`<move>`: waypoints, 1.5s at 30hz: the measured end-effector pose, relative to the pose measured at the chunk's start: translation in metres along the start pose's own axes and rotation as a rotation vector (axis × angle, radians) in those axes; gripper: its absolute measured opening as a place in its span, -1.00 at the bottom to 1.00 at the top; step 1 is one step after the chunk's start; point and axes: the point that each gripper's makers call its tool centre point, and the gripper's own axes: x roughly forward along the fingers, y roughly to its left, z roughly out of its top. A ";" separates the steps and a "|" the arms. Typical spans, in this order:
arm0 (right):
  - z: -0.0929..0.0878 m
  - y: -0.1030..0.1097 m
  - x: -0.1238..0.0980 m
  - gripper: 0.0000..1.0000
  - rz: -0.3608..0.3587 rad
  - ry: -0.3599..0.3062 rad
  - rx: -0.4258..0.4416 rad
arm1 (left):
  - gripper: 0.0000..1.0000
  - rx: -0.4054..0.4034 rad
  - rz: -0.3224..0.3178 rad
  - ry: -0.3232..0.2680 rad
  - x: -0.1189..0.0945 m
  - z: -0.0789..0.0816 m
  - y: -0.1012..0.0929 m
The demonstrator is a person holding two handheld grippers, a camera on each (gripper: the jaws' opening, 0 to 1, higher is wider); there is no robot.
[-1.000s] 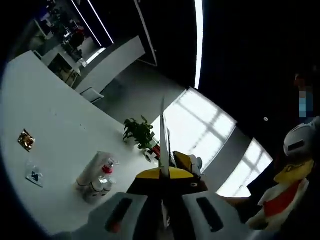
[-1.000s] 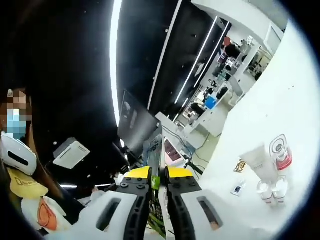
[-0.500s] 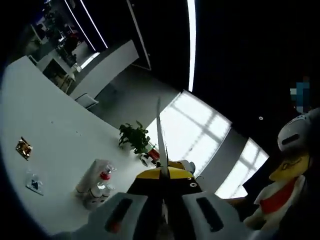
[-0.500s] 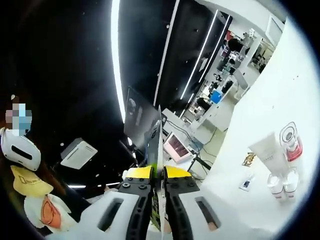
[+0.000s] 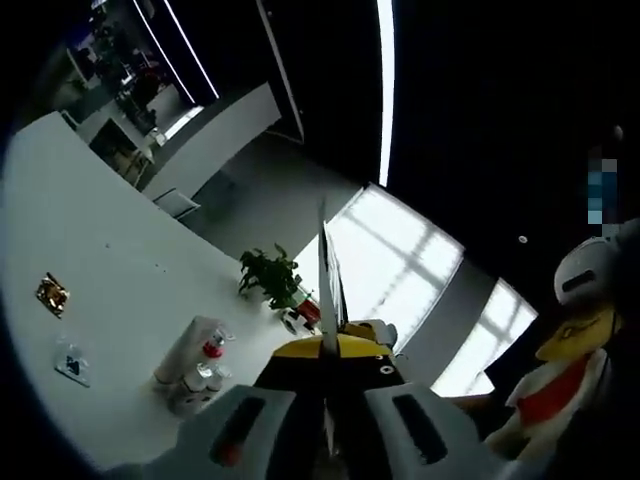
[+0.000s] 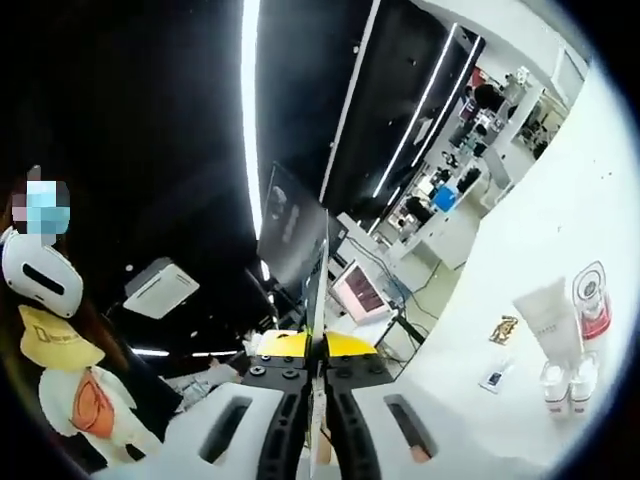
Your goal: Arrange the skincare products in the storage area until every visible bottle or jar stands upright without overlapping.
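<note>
Both tongs are raised well above the white table [image 5: 70, 250] and point out across the room, not at the work. Left tongs [image 5: 325, 345]: jaws narrow, pressed on a thin flat card or sheet seen edge-on. Right tongs [image 6: 315, 350]: likewise closed on a thin sheet.

Skincare cluster [image 5: 195, 365] stands on the table: white tube [image 6: 548, 318], red-capped bottle [image 6: 592, 305], two small jars [image 6: 566, 385], all apparently upright and close together. Two small sachets [image 5: 60, 325] lie flat, apart from the cluster.

Risks, as judged: occupied jaws cannot grip a bottle; a descent with the sheets in hand may sweep the tight cluster over. The tube looks top-heavy and likeliest to topple.
</note>
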 end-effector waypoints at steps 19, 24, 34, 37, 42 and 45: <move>0.004 -0.020 0.013 -0.99 -0.132 0.051 0.007 | -0.99 0.146 0.187 0.029 -0.001 0.016 0.028; 0.008 -0.018 0.011 -0.99 -0.120 0.041 0.033 | -0.98 0.123 0.154 0.056 -0.001 0.014 0.026; 0.005 -0.024 0.003 -0.99 -0.163 0.049 0.076 | -0.98 0.066 0.173 0.159 -0.008 -0.017 0.025; 0.002 -0.031 0.001 -0.99 -0.207 0.022 0.105 | -1.00 -0.038 0.193 0.113 -0.009 -0.018 0.027; -0.002 -0.033 -0.003 -0.99 -0.226 0.016 0.108 | -1.00 -0.084 0.120 0.087 -0.010 -0.021 0.015; -0.006 -0.034 -0.004 -0.99 -0.238 0.032 0.066 | -1.00 -0.102 0.148 0.093 -0.012 -0.027 0.024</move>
